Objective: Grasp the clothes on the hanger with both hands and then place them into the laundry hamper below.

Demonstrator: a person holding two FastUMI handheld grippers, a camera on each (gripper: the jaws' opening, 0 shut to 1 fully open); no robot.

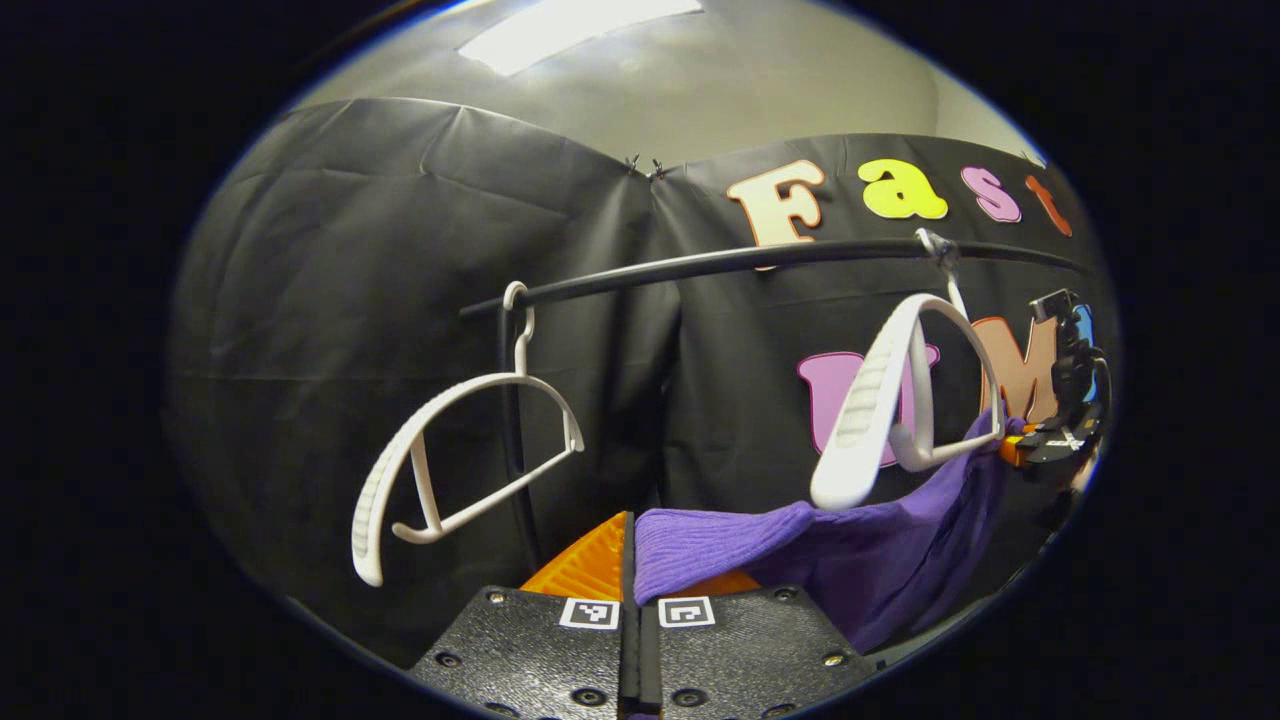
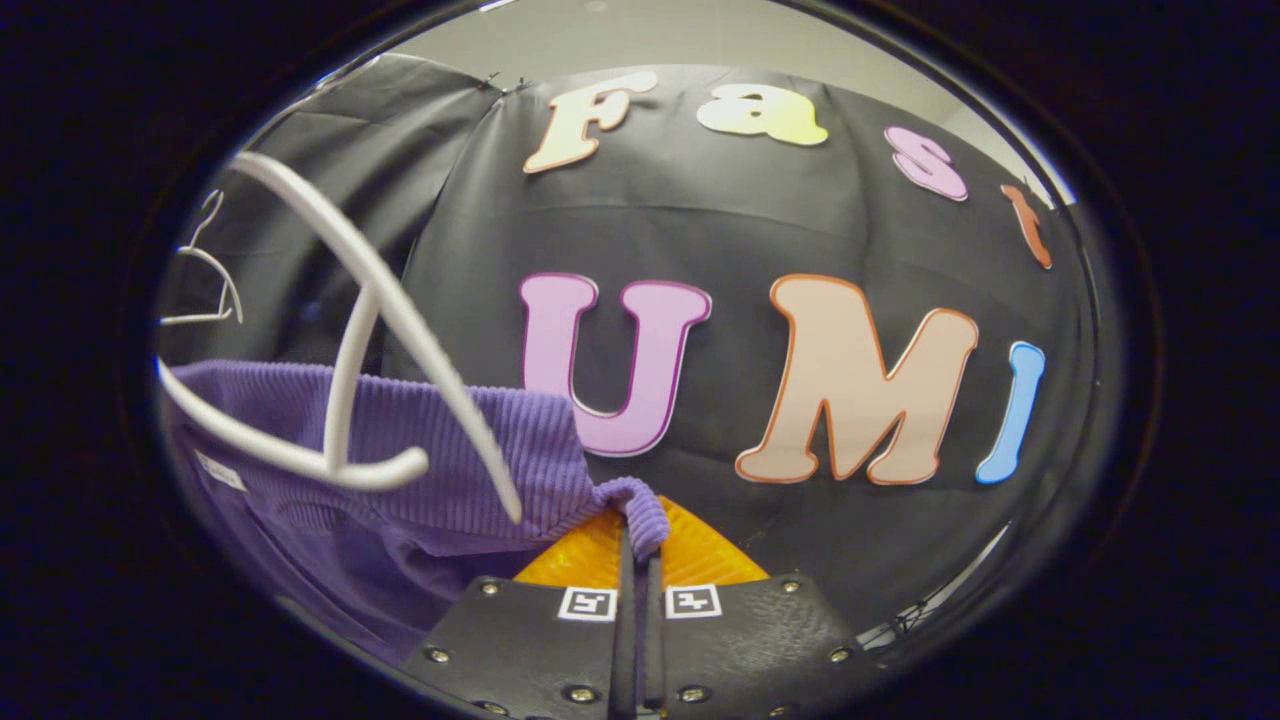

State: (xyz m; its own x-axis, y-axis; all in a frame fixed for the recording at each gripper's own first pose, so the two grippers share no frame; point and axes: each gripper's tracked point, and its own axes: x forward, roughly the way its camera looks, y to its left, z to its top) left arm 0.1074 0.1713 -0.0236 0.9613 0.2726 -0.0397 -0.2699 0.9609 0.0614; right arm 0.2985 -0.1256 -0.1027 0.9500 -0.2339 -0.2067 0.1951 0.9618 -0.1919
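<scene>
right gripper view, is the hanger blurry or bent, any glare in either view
Right gripper view: hanger close, soft-edged, bowed by the fisheye; purple garment sharp. Left gripper view: ceiling light blown out, rail curved, both hangers crisp.

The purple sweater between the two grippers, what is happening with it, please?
A person holds a gripper in each hand, and both are shut on the purple sweater. The left gripper pinches one edge and the right gripper pinches another. The sweater hangs stretched between them, still draped against the near white hanger on the black rail. A second hanger hangs bare. The hamper is not yet reached.
</scene>
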